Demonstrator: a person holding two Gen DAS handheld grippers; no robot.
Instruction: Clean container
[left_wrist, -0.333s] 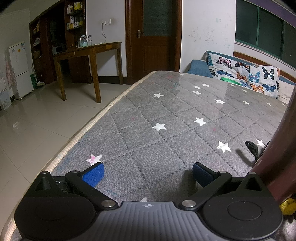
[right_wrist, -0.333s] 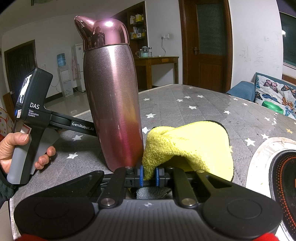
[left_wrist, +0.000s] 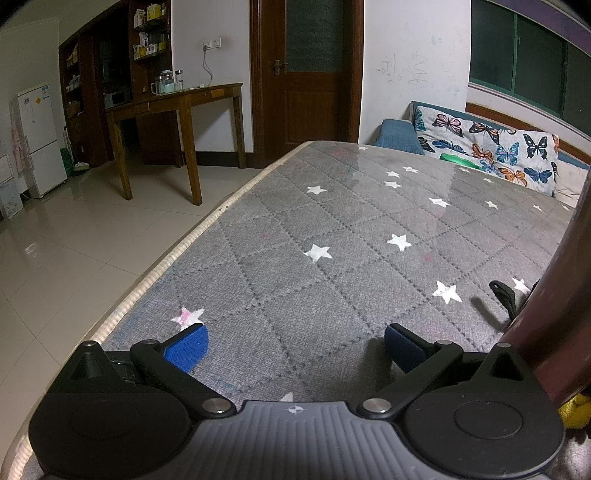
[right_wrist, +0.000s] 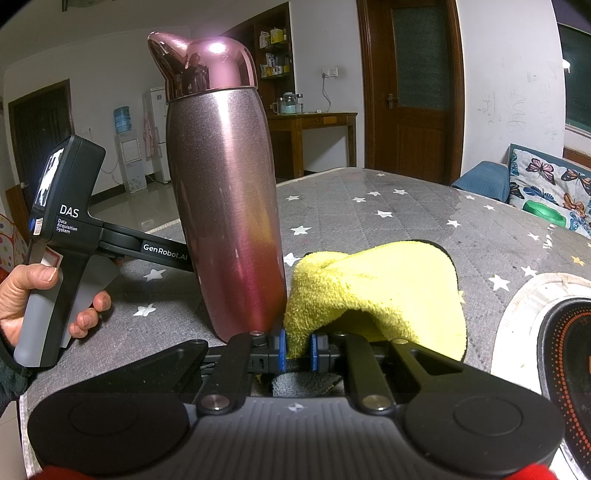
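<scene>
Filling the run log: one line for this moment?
left claw open, empty | right claw shut on yellow terry cloth | tall pink metal bottle upright on grey star-patterned mat, cloth beside its base

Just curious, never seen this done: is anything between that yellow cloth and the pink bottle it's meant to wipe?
Nothing visible. The right hand-held gripper is shut on the yellow cloth, which sits right beside the upright pink bottle. The left hand-held gripper hangs open on the bottle's other side, holding nothing.
</scene>
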